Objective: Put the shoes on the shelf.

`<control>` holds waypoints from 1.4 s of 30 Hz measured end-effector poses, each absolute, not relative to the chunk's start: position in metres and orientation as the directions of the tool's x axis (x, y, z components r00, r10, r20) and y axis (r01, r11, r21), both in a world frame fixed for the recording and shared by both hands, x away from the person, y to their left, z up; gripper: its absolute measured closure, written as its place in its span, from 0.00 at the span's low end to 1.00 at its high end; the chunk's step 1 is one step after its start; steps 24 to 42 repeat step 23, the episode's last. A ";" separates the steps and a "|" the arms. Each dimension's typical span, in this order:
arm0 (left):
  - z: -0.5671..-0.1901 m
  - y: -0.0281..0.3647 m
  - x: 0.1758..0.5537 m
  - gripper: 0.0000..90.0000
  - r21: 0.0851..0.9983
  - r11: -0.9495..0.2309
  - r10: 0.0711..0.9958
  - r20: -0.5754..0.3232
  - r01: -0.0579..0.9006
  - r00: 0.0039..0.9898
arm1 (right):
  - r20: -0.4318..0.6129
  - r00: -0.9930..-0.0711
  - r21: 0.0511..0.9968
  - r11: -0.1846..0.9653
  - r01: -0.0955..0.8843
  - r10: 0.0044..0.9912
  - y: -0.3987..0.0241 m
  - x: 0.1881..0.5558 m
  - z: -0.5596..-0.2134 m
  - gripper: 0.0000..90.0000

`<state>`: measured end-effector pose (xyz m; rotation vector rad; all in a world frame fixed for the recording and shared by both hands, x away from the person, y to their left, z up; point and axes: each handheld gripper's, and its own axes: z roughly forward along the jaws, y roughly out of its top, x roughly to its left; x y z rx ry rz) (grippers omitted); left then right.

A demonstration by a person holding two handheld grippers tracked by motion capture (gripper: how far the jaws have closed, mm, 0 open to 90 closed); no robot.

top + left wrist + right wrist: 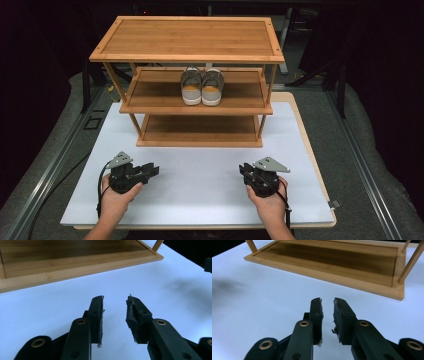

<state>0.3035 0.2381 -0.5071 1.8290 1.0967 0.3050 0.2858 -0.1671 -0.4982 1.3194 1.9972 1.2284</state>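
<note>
A three-shelf wooden shoe rack [192, 42] stands at the back of the white mat. A pair of grey shoes [201, 86] with tan heels sits on its middle shelf, heels toward me. My left gripper [152, 171] rests low over the mat at the front left, held in a hand, jaws open and empty. My right gripper [245, 169] is at the front right, jaws a narrow gap apart with nothing between them. In the left gripper view my left gripper [115, 301] faces the rack's bottom shelf [75, 255]. In the right gripper view my right gripper [327, 301] faces the same bottom shelf [332, 257].
The white mat [200, 175] covers a light wooden tabletop [300, 107]. Bare mat lies between both grippers and the rack. A small clip [334, 203] sits at the table's front right edge. Metal rails [55, 160] and dark curtains flank the table.
</note>
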 end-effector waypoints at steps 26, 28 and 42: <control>-0.536 0.225 0.304 0.49 0.770 -0.166 0.757 -0.300 0.617 0.580 | 0.072 -0.492 0.838 0.214 0.501 0.867 -0.164 0.286 -0.525 0.64; -0.536 0.225 0.304 0.49 0.770 -0.166 0.757 -0.300 0.617 0.580 | 0.072 -0.492 0.838 0.214 0.501 0.867 -0.164 0.286 -0.525 0.64; -0.536 0.225 0.304 0.49 0.770 -0.166 0.757 -0.300 0.617 0.580 | 0.072 -0.492 0.838 0.214 0.501 0.867 -0.164 0.286 -0.525 0.64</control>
